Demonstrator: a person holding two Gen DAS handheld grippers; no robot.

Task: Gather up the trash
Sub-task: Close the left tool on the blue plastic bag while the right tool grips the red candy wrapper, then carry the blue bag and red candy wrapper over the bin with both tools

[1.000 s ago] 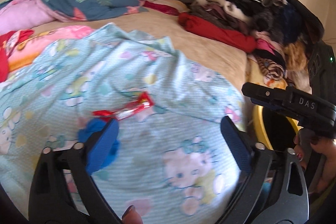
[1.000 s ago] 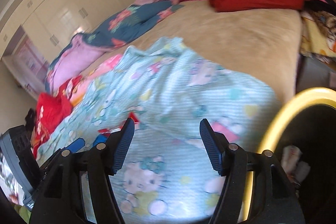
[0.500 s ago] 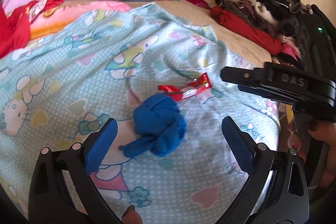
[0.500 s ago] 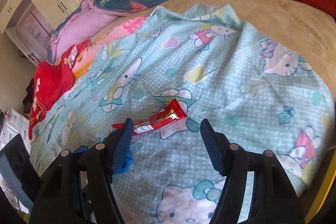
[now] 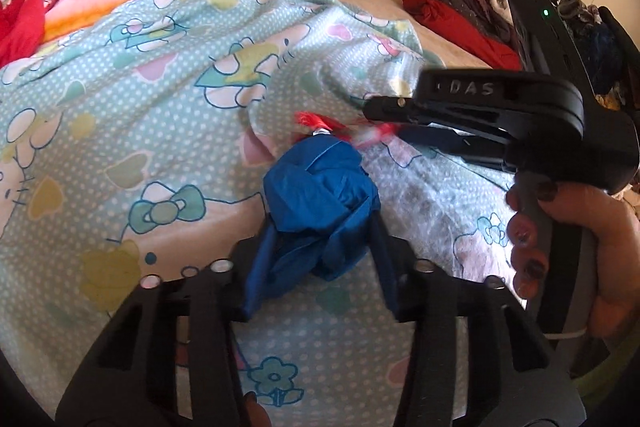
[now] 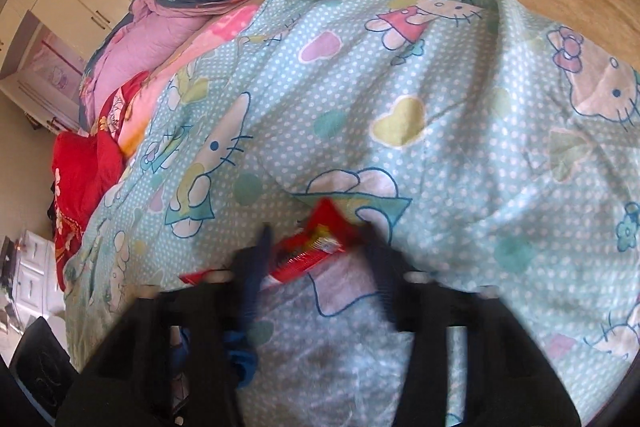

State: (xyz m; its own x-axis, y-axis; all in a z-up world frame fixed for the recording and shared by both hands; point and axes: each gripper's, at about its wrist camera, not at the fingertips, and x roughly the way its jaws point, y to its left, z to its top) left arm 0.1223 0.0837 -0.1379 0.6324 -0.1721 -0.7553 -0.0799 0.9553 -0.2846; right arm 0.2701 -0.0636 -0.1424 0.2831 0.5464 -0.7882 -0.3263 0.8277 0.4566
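— Where does the trash collection stand?
— Early, I'd judge. Two pieces lie on the patterned sheet (image 5: 132, 115) of the bed, neither lifted clear yet.
— Which ones?
— A crumpled blue wad (image 5: 320, 195) and, just beyond it, a red wrapper (image 6: 316, 247).
— And the tongs?
— The left tongs (image 5: 320, 247) are closing, with the blue wad between the pads, which seem to press its sides. The right tongs (image 6: 316, 267) are closing around the red wrapper; motion blur hides whether they pinch it yet.
— So what's left?
— Finishing both grips, lifting, and carrying the pieces to a bin. No bin is clearly visible here.
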